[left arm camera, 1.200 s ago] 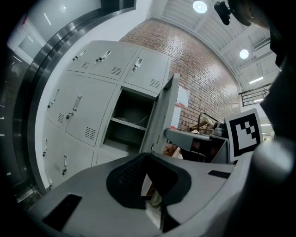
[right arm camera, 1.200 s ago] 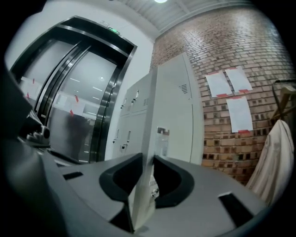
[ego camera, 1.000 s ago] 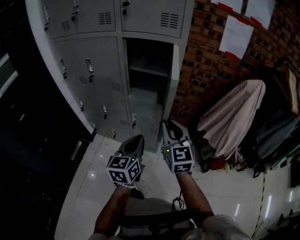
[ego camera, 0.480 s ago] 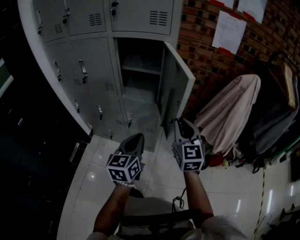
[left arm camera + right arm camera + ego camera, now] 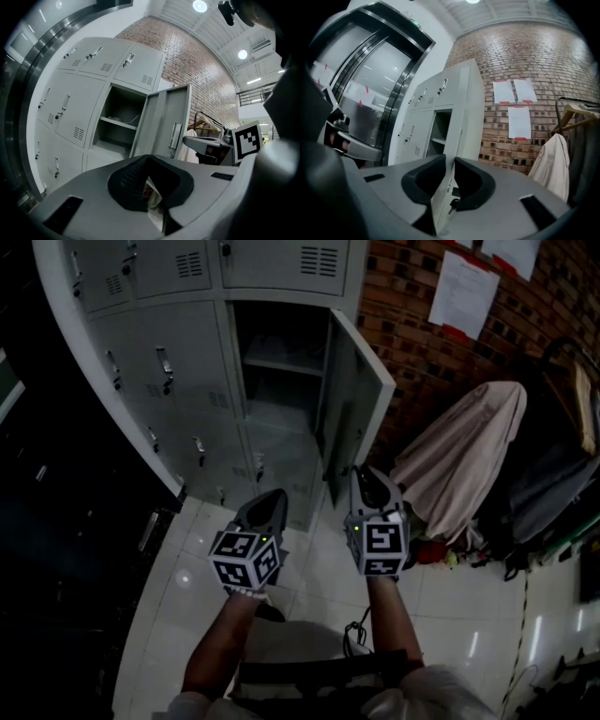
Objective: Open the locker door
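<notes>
The right gripper is clamped on the free edge of the locker door: in the right gripper view the door's thin edge runs straight up between the two jaws, which stand only narrowly apart and press on it, and a small key hangs at the door's lock just beside the right jaw. The left gripper is held apart from the locker bank, low in front of its bottom row, with its jaws together at the tips; a pale patch shows in the gap behind them, and I cannot tell what it is. The door belongs to the open compartment in the right-hand column of the bank, below the top row. It is hinged at the compartment's right side and stands swung out toward the brick wall. A shelf crosses the inside of the compartment. Paper sheets hang on the wall, a pale cloth drapes over something beside it, and the floor is of light tiles.
</notes>
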The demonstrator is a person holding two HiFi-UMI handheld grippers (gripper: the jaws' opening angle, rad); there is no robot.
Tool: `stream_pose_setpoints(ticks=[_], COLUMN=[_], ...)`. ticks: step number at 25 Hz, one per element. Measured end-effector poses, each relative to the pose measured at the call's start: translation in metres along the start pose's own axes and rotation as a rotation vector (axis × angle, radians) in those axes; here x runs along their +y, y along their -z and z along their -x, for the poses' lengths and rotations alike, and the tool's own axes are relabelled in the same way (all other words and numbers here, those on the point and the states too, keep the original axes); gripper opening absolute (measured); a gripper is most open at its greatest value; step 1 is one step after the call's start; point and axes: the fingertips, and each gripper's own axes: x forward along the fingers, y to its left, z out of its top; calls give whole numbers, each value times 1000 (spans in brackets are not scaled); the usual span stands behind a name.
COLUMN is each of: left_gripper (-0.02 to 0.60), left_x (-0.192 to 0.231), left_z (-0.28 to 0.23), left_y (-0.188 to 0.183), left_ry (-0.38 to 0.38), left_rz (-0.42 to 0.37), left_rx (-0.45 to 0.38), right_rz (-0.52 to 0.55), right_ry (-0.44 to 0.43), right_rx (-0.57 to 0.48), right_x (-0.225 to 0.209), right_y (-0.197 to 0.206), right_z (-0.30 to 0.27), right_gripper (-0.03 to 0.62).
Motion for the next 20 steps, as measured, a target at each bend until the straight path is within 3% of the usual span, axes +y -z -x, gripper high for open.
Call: stream_pose_setpoints(ticks=[6, 14, 17, 20], left_gripper=[-2, -2, -2, -2], left_x=[2, 0, -5, -14], left_z=[2, 14, 18, 21], left_y=[-1, 3, 6, 10], left_ry=[-17, -48, -53, -55], left_rz=[1, 16, 16, 12], left_rx=[-12, -20, -22, -18], right_rz=[44, 21, 6, -67], right_ry=[-37, -100, -118, -159], right_rx=[-4, -42, -51, -45], right_x=[9, 18, 19, 19], right_y=[-4, -15, -17, -12], right_z=[-2, 17, 27, 40], right_gripper=[67, 66, 5, 3])
